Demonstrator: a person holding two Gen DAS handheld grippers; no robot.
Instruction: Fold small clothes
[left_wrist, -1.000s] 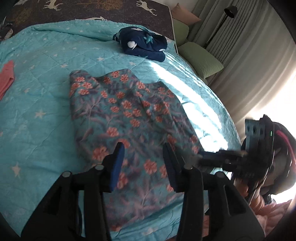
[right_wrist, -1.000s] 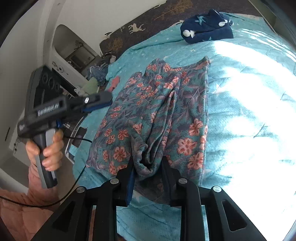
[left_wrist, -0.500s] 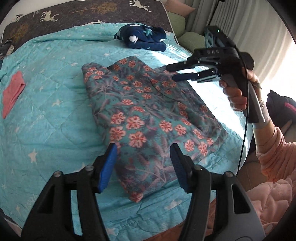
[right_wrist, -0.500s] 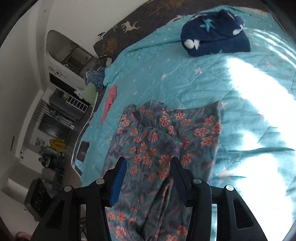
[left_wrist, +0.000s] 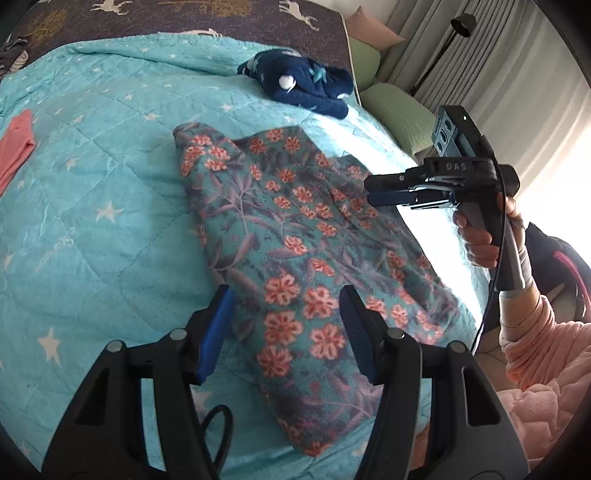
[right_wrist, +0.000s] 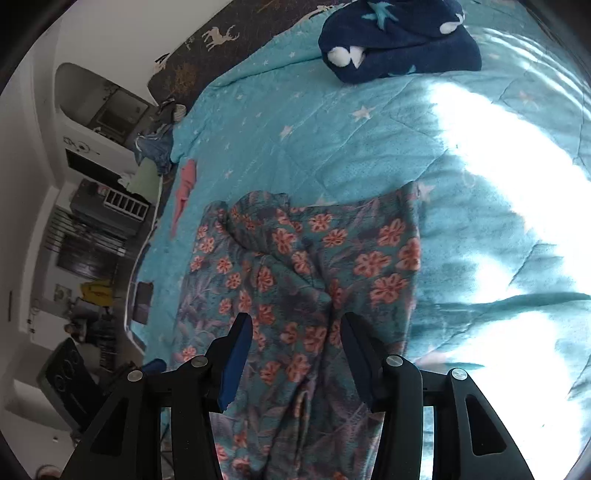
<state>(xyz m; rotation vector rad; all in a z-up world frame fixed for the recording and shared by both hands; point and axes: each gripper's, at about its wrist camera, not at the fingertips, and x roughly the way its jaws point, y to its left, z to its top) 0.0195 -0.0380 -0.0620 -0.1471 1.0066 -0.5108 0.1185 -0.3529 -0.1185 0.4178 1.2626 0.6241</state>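
Observation:
A teal floral garment with orange flowers (left_wrist: 295, 236) lies spread and rumpled on the turquoise star quilt (left_wrist: 92, 206). It also shows in the right wrist view (right_wrist: 295, 280). My left gripper (left_wrist: 286, 328) is open and empty, just above the garment's near end. My right gripper (right_wrist: 295, 343) is open and empty over the garment's middle folds. In the left wrist view the right gripper (left_wrist: 373, 190) hovers above the garment's right edge, held by a hand in a pink sleeve.
A folded navy star-print garment (left_wrist: 303, 83) lies at the far side of the bed (right_wrist: 399, 40). A pink cloth (left_wrist: 16, 147) lies at the left edge. Green pillows (left_wrist: 395, 107) and curtains stand to the right. Shelves and clutter (right_wrist: 96, 229) stand beyond the bed's left side.
My right gripper let go of the garment's fold, opened and rose above it. The garment now lies flatter on the quilt. My left gripper stayed open and drew slightly closer to the garment.

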